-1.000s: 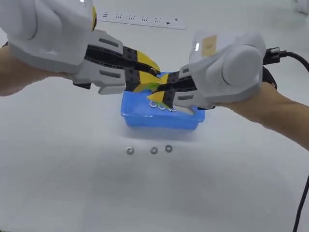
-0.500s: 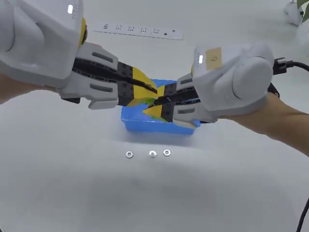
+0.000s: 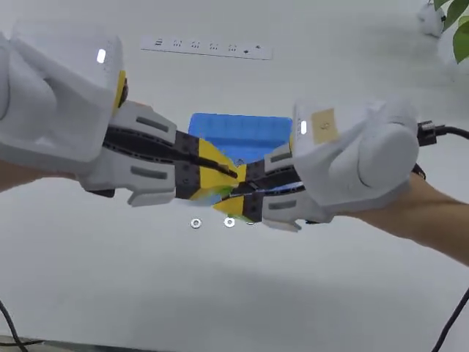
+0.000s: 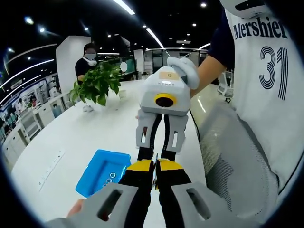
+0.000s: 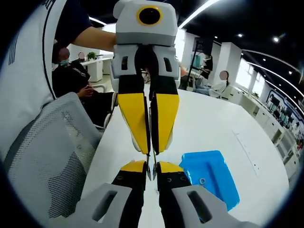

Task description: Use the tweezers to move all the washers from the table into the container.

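Note:
My left gripper (image 3: 233, 174) comes in from the left and my right gripper (image 3: 236, 202) from the right. Their yellow tips meet nose to nose just above the table, in front of the blue container (image 3: 242, 132). Thin metal tweezers (image 5: 151, 164) run between the two sets of jaws, and both grippers look shut on them. Two washers (image 3: 195, 223) (image 3: 229, 222) lie on the table just under the tips; a third is mostly hidden behind the right gripper. Inside the container (image 4: 104, 171) lie several washers (image 4: 111, 175).
A white power strip (image 3: 207, 48) lies at the back of the white table (image 3: 220, 293). A leafy plant (image 4: 97, 84) stands on the table's far right. A grey mesh chair (image 5: 52, 156) and the person's body are close behind the grippers.
Both grippers, still tip to tip, have come from over the container toward me and now hang over the row of washers. The head camera has also shifted.

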Tool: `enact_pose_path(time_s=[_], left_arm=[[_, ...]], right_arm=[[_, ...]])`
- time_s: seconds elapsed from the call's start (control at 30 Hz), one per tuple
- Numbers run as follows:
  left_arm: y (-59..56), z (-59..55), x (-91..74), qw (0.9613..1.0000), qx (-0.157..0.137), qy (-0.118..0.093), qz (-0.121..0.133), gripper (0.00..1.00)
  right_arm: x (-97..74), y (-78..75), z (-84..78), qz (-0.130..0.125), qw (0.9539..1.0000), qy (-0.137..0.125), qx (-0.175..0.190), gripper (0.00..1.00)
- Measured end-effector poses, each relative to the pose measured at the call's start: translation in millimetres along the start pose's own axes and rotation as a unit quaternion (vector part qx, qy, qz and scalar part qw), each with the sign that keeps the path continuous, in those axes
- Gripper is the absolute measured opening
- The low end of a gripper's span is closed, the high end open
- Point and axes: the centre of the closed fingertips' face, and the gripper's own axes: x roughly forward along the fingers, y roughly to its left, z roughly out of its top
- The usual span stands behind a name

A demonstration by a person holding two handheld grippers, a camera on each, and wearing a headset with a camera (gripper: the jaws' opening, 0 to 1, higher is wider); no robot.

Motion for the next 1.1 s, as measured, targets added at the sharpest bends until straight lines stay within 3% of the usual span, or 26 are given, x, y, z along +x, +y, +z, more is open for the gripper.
enact_pose_path(time_s=[0.27,0.53,0.83,1.1], left_arm=[[-27.8,-13.5,-0.6,0.9997,-0.022,0.008,-0.008,0.06],[-34.8,-24.1,1.3,0.9991,-0.04,0.012,-0.005,0.06],[-21.2,-40.8,-8.5,0.9982,-0.053,0.023,0.013,0.06],[4.1,-54.0,-17.8,0.9975,-0.056,0.03,0.032,0.06]], right_arm=[[8.4,28.0,-7.9,0.017,0.9996,-0.003,0.021,0.1],[16.1,36.2,-15.0,0.027,0.9991,0.002,0.032,0.1],[35.5,27.8,-14.4,0.036,0.999,0.004,0.025,0.1],[55.3,4.6,-11.8,0.025,0.9995,0.002,0.021,0.1]])
